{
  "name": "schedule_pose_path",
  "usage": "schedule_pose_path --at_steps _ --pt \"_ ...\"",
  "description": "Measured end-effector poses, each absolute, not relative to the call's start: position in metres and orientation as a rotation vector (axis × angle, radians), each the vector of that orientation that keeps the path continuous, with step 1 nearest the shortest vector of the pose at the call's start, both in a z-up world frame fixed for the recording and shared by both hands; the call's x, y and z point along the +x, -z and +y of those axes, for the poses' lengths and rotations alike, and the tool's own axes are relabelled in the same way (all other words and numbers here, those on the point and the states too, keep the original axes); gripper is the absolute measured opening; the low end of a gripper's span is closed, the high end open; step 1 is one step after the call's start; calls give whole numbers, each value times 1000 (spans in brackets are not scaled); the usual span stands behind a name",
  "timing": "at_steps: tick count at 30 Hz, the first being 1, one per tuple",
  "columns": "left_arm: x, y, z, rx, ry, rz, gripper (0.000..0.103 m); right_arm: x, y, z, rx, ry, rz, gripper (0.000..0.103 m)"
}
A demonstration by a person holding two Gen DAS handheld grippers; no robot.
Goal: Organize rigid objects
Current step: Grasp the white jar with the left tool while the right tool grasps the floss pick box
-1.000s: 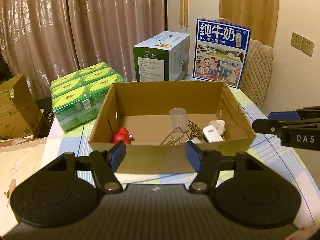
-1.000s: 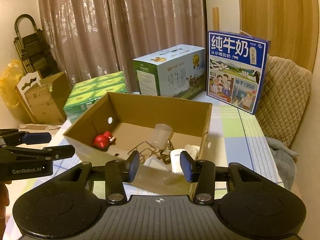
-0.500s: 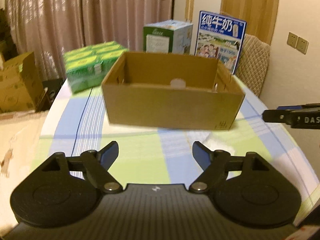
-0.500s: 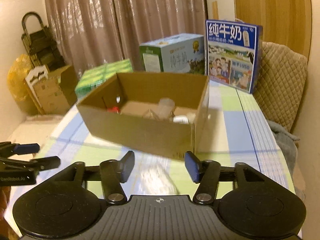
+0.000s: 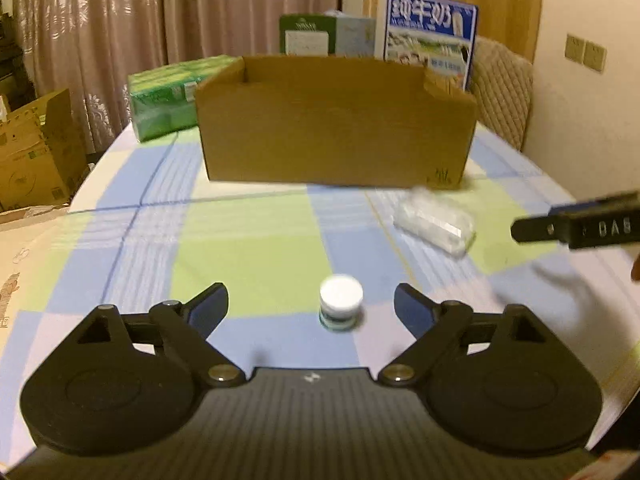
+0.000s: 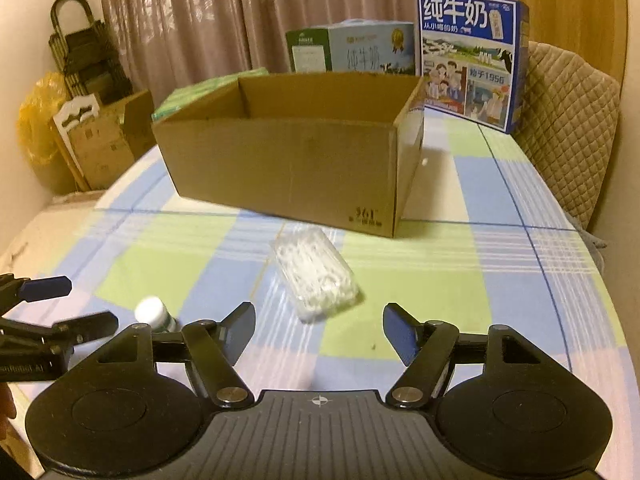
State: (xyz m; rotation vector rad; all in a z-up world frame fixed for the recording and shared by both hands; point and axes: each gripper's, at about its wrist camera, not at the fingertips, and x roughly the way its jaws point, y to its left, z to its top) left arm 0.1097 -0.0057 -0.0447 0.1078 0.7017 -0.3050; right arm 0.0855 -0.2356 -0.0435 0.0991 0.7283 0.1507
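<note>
Both pairs of fingers stand spread, empty. Left gripper (image 5: 311, 307) frames a small white-capped bottle (image 5: 341, 307) upright on the tablecloth (image 5: 248, 248); right gripper (image 6: 319, 330) faces a clear plastic box (image 6: 314, 274) lying before the cardboard box (image 6: 288, 168).

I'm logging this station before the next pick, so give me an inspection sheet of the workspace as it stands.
Surface: checked tablecloth, blue, green and white.
Job's things: cardboard box open-topped; small white-capped bottle upright; clear plastic case lying in front of the box.
Clutter: green carton pack and two milk cartons behind the box.
Grippers: left gripper open around the bottle, not touching; right gripper open, facing the case.
Cables: nothing seen.
Surroundings: curtains, quilted chair, floor boxes.
</note>
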Motion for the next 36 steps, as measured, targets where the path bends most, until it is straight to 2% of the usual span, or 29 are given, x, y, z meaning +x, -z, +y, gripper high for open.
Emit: schedule_pose_path --at_steps 3,8,13,18,22,36 --pt "111 61 -15 155 311 710 87 91 51 -239 113 -146 737 68" --pt "121 77 -26 183 311 722 75 103 57 -246 124 -141 739 68" --pt "133 82 -35 195 306 722 50 111 62 -245 104 -148 743 68" --pt "139 84 -41 202 315 727 41 115 63 -241 94 -159 750 68" --pt "139 86 -42 207 323 741 27 116 64 -240 86 -156 752 68" --pt "144 70 -38 192 356 757 25 127 69 -233 40 -192 773 68"
